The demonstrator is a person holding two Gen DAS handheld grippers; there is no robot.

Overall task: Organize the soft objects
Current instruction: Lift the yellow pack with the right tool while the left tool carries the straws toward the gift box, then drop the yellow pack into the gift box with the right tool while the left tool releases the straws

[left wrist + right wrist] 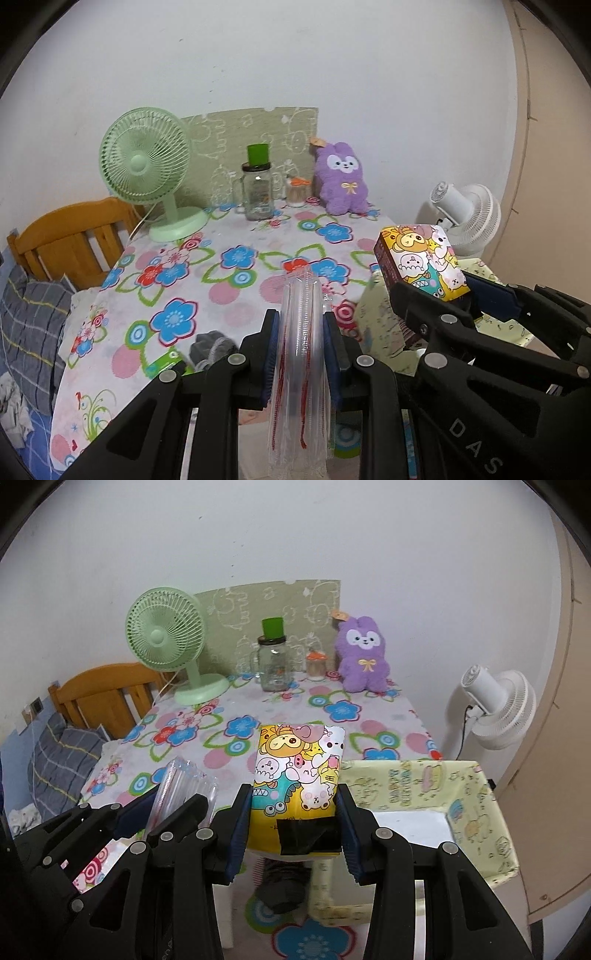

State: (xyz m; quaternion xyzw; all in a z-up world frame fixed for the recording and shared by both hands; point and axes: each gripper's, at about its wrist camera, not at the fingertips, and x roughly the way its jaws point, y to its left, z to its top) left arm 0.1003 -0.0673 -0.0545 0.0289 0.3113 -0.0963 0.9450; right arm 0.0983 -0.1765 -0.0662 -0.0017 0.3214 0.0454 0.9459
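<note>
Carry step: left gripper [300, 354] pinches clear plastic pack [300, 369], right gripper [293, 830] clamps cartoon-print pack [299, 771], both above tabletop [229, 273]. Next likely: lower into yellow box [476, 812], release.

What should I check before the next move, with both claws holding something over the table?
1. Left claw clamped on the clear plastic pack: ok.
2. Right claw clamped on the cartoon-print packet: ok.
3. Yellow box open, white floor bare where visible: ok.
4. The two claws apart, not touching: ok.
5. Dark sock under the packet, whether it is in the way: cannot tell.
6. Purple plush upright at the back: ok.
</note>
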